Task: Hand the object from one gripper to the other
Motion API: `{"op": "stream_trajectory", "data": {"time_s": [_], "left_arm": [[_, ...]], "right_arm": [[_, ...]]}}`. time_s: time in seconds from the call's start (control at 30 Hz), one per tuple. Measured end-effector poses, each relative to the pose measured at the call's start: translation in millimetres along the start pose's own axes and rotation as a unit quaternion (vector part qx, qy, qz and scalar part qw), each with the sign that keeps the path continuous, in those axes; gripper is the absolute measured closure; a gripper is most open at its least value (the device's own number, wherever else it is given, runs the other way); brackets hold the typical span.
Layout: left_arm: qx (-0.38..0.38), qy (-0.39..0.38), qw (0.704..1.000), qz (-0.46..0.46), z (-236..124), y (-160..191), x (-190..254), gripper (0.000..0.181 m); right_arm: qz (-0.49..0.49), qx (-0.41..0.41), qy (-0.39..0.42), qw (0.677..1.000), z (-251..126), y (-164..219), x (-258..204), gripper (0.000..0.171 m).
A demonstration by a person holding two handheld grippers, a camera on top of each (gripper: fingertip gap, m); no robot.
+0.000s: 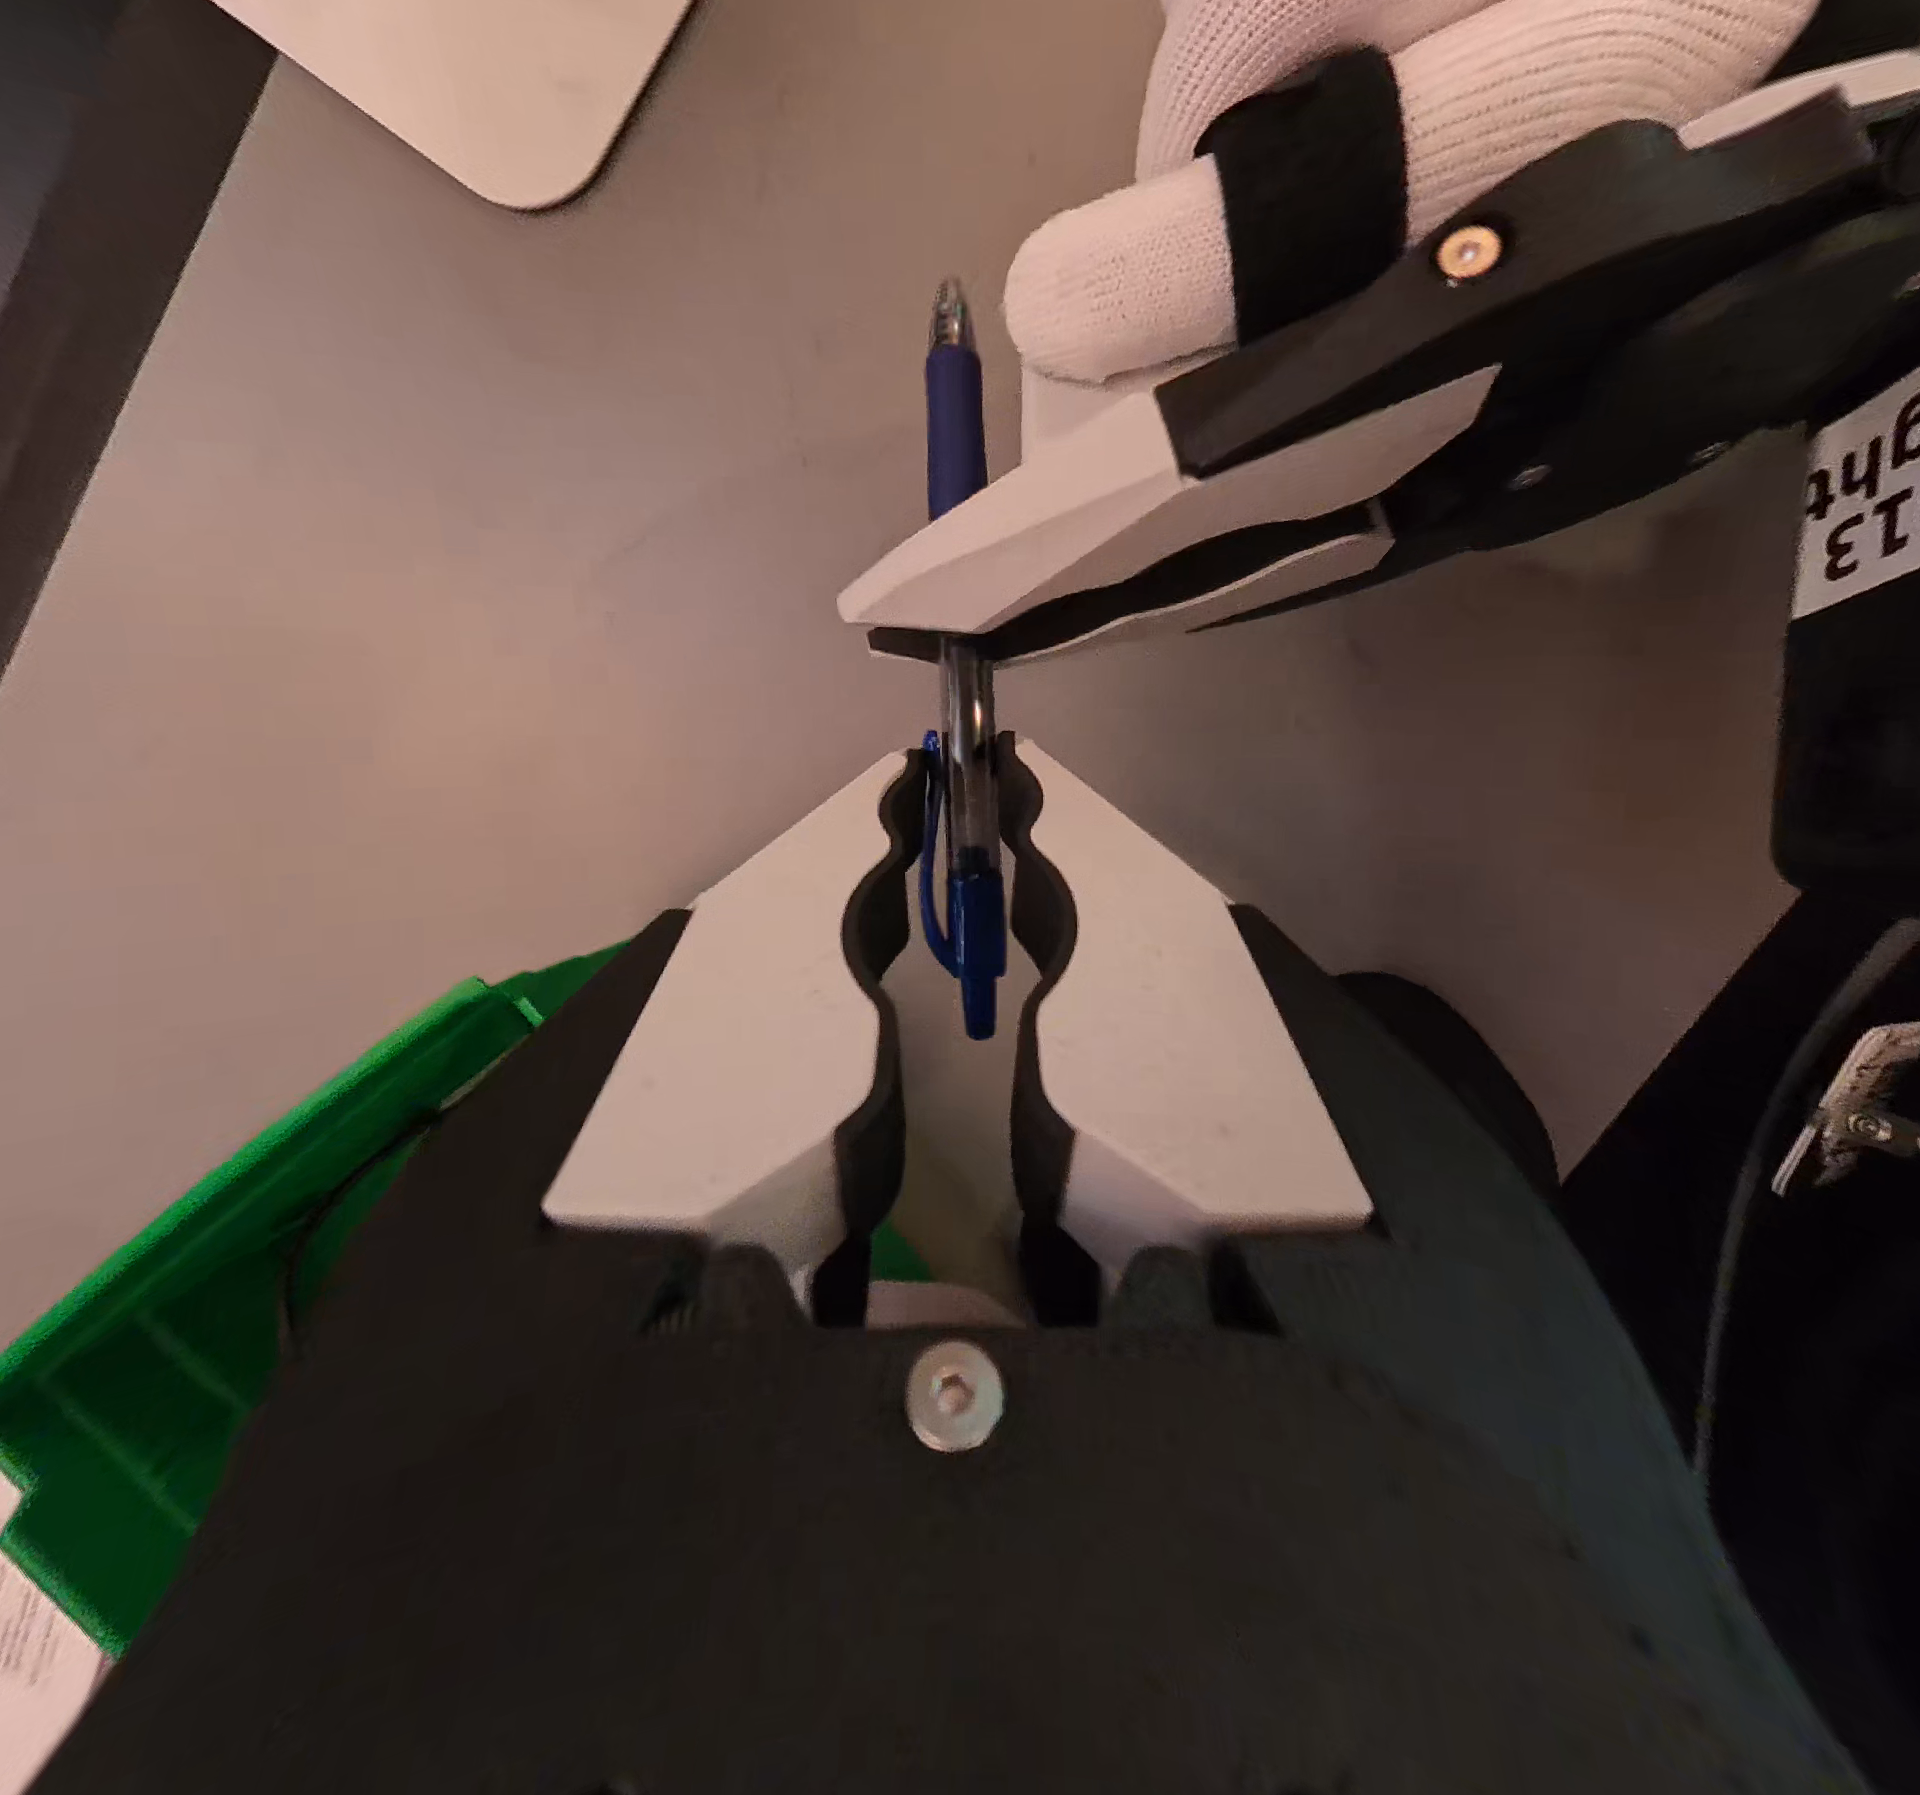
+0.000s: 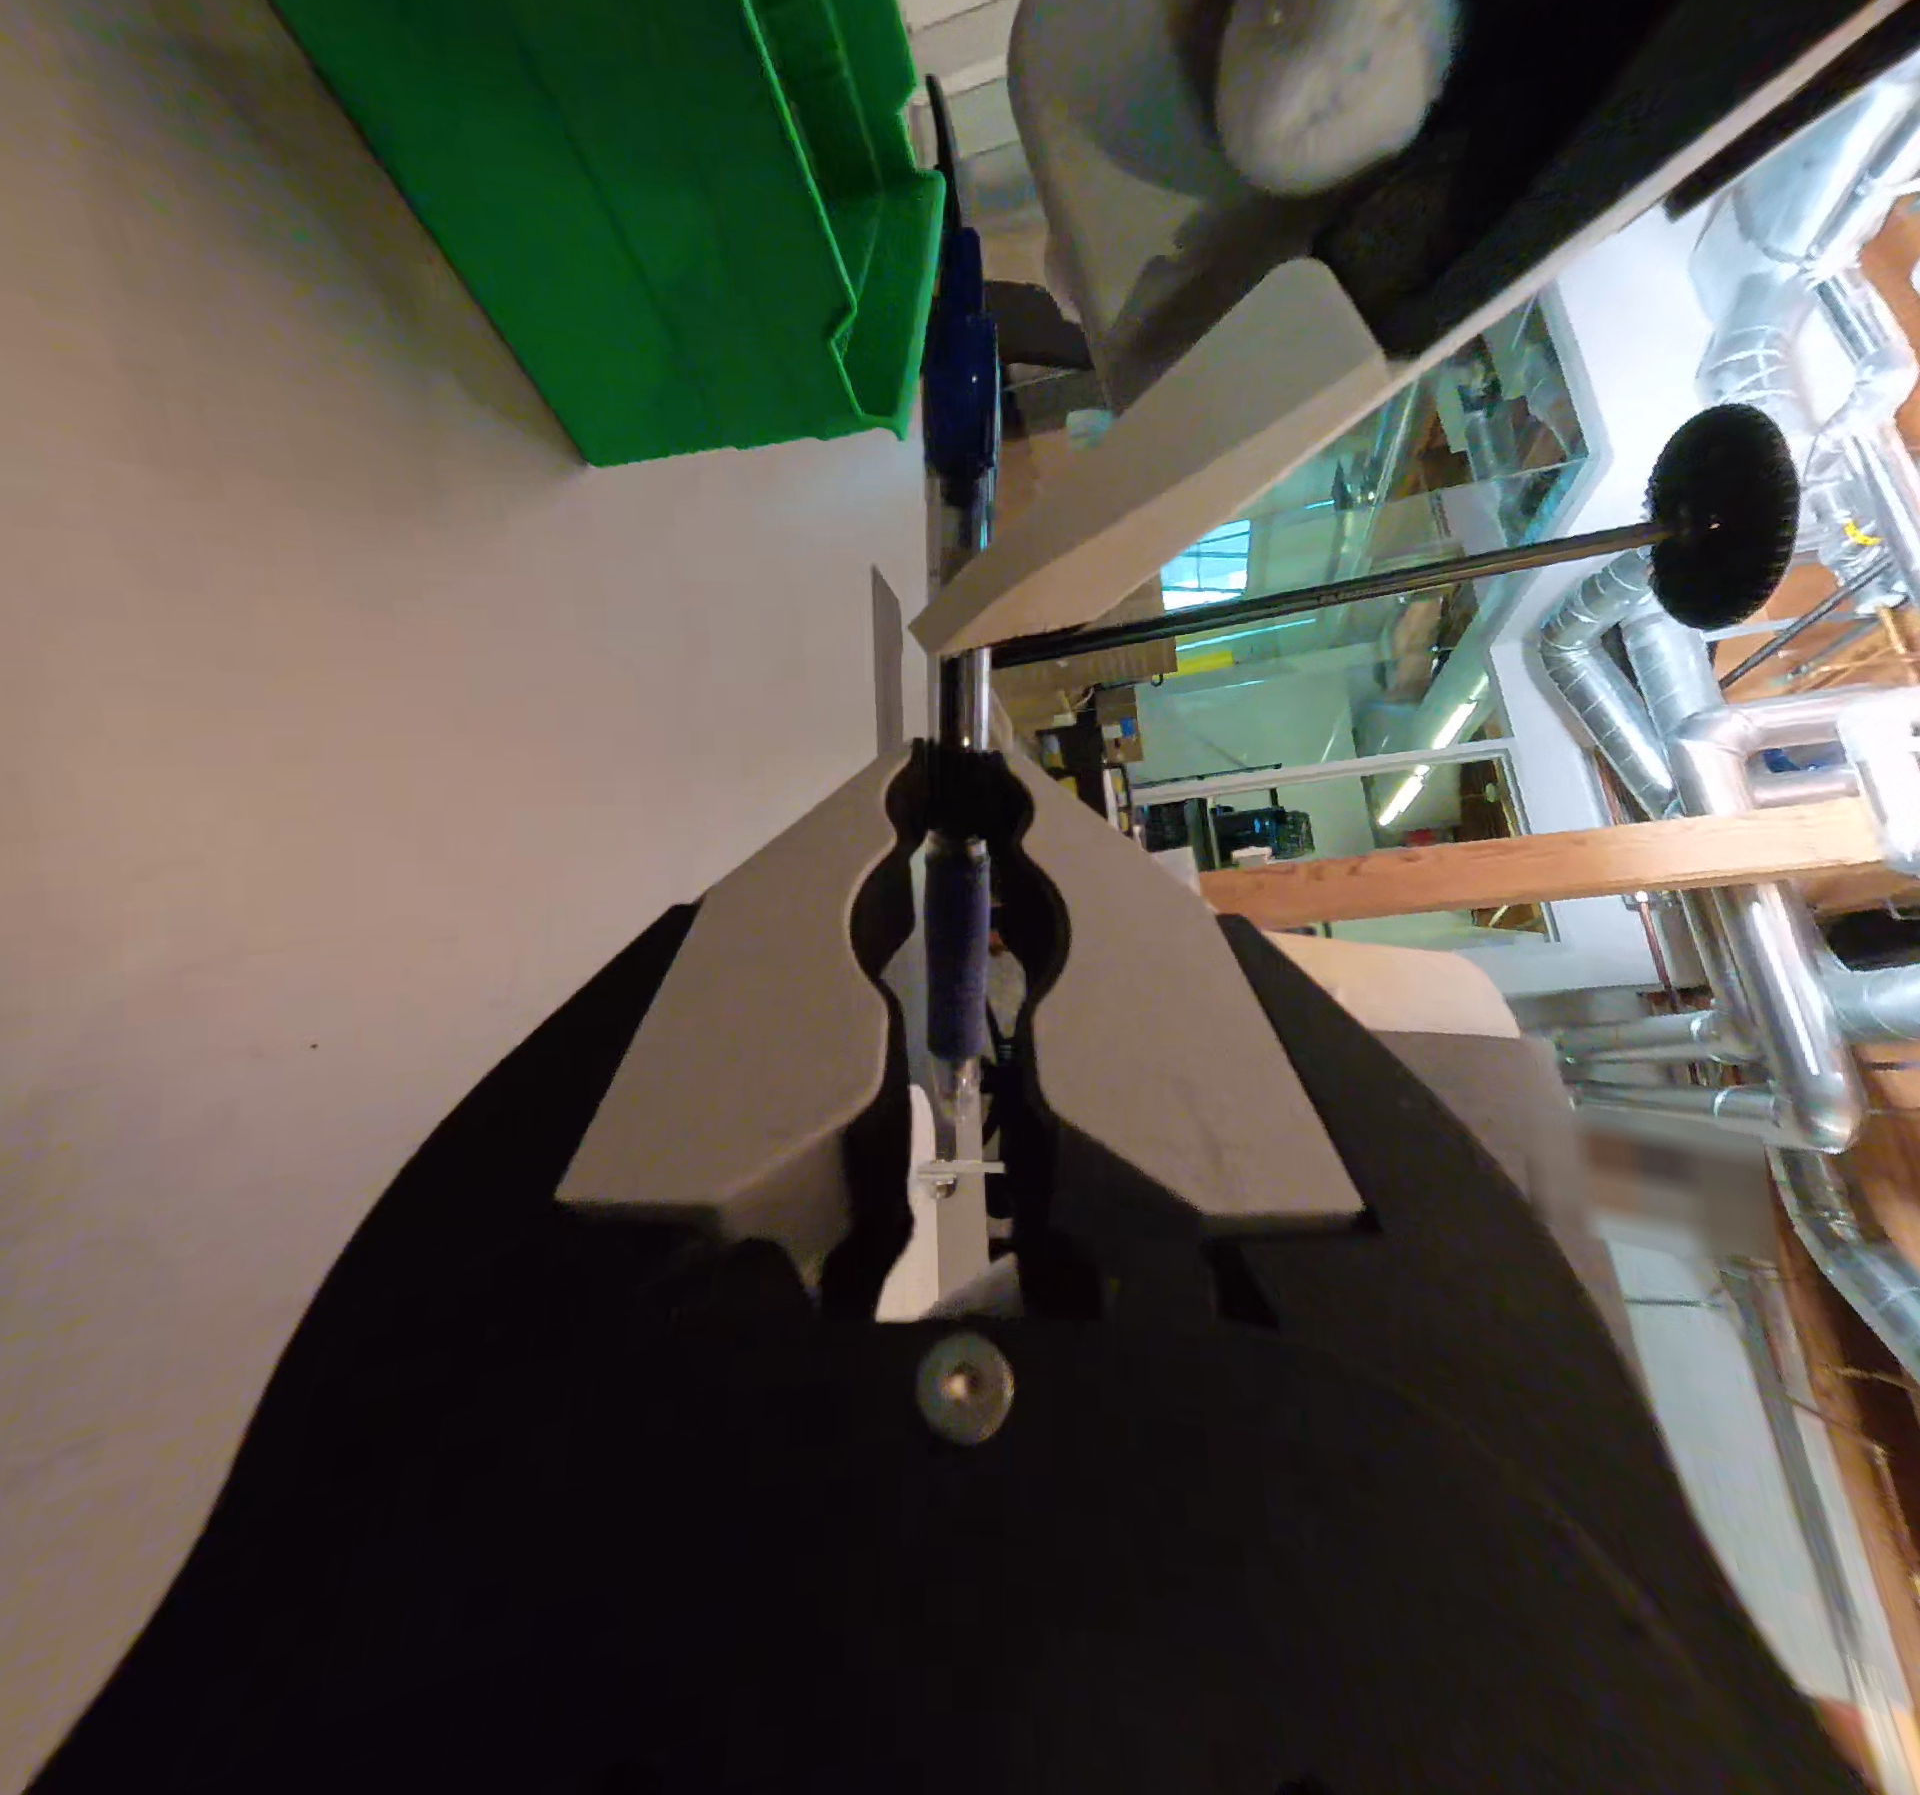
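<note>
A blue pen [image 1: 956, 436] with a clear barrel is held over the grey table [image 1: 468, 602] by both grippers at once. My left gripper [image 1: 961, 753] is shut on the barrel near the clip end, which lies between its fingers. My right gripper [image 1: 930, 639] comes in from the right and is shut on the barrel just beyond the left fingertips; the pen's grip and tip stick out past it. In the right wrist view, my right gripper [image 2: 961, 769] pinches the pen [image 2: 951, 956], with the grip section between its fingers. The left gripper [image 2: 925, 639] crosses right in front of it.
A green bin [image 1: 208, 1226] sits at the lower left and also shows in the right wrist view [image 2: 623, 135]. A white rounded board [image 1: 468, 10] lies at the far left of the table. A white-gloved hand [image 1: 1403, 83] holds the right gripper. Less than 4 cm separates the two grippers' tips.
</note>
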State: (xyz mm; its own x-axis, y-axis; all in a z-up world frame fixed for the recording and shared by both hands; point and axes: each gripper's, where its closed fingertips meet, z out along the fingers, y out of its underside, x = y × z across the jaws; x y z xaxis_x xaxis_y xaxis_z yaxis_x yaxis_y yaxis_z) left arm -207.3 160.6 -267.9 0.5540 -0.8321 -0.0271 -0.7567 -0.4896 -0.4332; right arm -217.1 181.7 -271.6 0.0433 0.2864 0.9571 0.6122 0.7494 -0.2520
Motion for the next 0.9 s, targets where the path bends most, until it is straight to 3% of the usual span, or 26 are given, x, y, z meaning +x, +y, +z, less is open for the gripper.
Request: {"op": "stream_trajectory", "data": {"time_s": [0.03,0.13,0.2,0.27,0.33,0.43,0.53,0.57,0.63,0.77,0.9], "left_arm": [[0.002,-0.003,1.000,0.004,-0.5,-1.8,0.0,0.170],[0.030,-0.053,0.998,0.029,-9.9,-15.5,-7.8,0.164],[0.059,-0.144,0.986,0.063,-25.5,-29.0,-23.9,0.141],[0.101,-0.224,0.965,0.094,-44.6,-45.0,-31.8,0.127],[0.168,-0.293,0.934,0.120,-63.1,-63.0,-31.1,0.125],[0.230,-0.369,0.885,0.166,-69.8,-75.7,-18.8,0.126],[0.218,-0.425,0.854,0.208,-45.6,-70.4,-11.7,0.124],[0.222,-0.420,0.857,0.201,-33.3,-68.8,-7.7,0.124],[0.231,-0.357,0.892,0.153,-0.5,-64.4,3.4,0.121],[0.301,-0.235,0.924,0.018,23.2,-69.7,12.9,0.122],[0.365,-0.127,0.921,-0.057,20.1,-82.3,21.5,0.137]], "right_arm": [[0.016,0.003,-0.008,1.000,-1.3,0.5,0.7,0.165],[0.096,0.015,-0.027,0.995,-4.1,7.1,7.7,0.164],[0.176,0.021,-0.042,0.983,-5.4,16.2,13.8,0.164],[0.299,0.043,-0.065,0.951,-6.3,25.0,21.0,0.165],[0.444,0.088,-0.097,0.886,-10.2,26.4,31.3,0.165],[0.626,0.164,-0.134,0.751,-17.9,29.3,54.5,0.164],[0.728,0.234,-0.144,0.628,-26.5,36.3,76.8,0.164],[0.746,0.265,-0.146,0.593,-30.8,37.2,84.3,0.164],[0.767,0.309,-0.142,0.544,-37.2,38.4,95.8,0.164],[0.765,0.340,-0.161,0.523,-41.0,31.0,97.2,0.165],[0.758,0.350,-0.192,0.515,-40.3,19.7,90.1,0.165]]}}
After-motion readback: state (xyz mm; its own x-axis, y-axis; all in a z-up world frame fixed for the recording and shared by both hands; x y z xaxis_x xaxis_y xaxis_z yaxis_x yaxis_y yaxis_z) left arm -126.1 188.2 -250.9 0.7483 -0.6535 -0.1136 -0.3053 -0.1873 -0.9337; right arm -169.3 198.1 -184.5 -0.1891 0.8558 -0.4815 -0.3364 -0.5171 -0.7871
